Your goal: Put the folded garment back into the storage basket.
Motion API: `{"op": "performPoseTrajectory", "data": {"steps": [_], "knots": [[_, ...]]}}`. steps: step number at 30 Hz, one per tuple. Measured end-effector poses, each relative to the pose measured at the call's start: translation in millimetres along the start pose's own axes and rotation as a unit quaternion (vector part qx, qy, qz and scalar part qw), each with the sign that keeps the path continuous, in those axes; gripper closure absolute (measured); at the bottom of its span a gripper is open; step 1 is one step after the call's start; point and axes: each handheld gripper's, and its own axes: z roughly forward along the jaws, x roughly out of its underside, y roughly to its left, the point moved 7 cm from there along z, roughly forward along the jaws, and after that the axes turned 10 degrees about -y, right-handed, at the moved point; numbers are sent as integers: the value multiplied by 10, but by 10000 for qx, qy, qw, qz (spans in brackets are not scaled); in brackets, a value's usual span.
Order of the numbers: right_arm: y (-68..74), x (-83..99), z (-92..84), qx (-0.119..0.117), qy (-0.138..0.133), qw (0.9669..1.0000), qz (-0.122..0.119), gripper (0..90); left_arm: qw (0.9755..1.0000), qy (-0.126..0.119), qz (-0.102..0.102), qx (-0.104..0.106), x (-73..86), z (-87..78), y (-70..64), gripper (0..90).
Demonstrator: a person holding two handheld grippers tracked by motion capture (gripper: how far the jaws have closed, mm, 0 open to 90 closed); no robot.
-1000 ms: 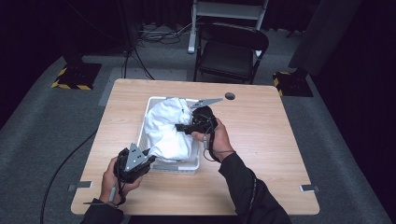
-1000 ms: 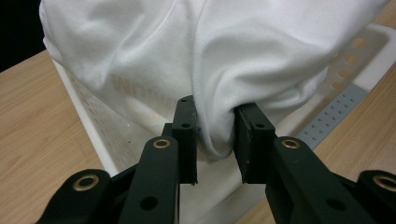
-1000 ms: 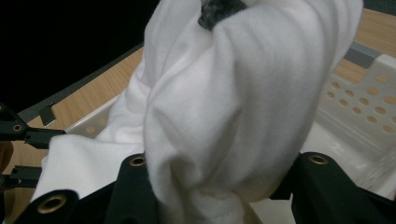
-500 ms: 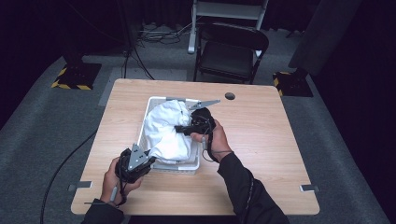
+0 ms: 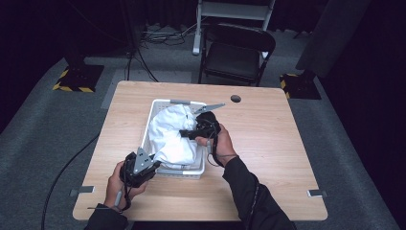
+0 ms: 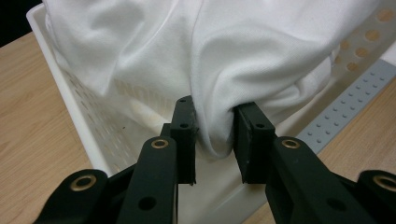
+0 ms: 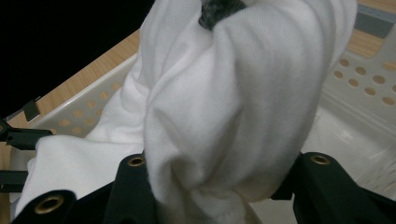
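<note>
A white cloth [image 5: 170,136] is heaped in a white perforated basket [image 5: 154,106] at the middle of the wooden table. My left gripper [image 5: 154,164] is at the basket's near left corner. In the left gripper view, my left gripper [image 6: 215,128] is shut on a hanging fold of the cloth [image 6: 243,56] just above the basket's wall [image 6: 70,93]. My right gripper [image 5: 186,134] reaches in from the basket's right side. In the right gripper view, my right gripper [image 7: 224,186] is shut on a thick bunch of the cloth [image 7: 233,93], which hides its pads.
A black folding chair [image 5: 237,55] stands behind the table's far edge. A round cable hole [image 5: 235,98] lies in the tabletop at the far right of the basket. Bare wood stretches right of the basket. Cables run across the floor at left.
</note>
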Motion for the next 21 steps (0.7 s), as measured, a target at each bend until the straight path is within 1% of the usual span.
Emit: {"op": "performPoseTrajectory", "data": {"steps": [11, 18, 21], "knots": [[-68, 81, 79, 124, 188, 9996, 164, 546, 10000, 28, -36, 3, 5, 15, 9, 710], [-93, 124, 118, 271, 338, 9990, 89, 522, 10000, 46, -43, 3, 5, 9, 19, 703], [-93, 148, 141, 374, 454, 9983, -50, 501, 10000, 55, -48, -2, 7, 9, 21, 703]]}}
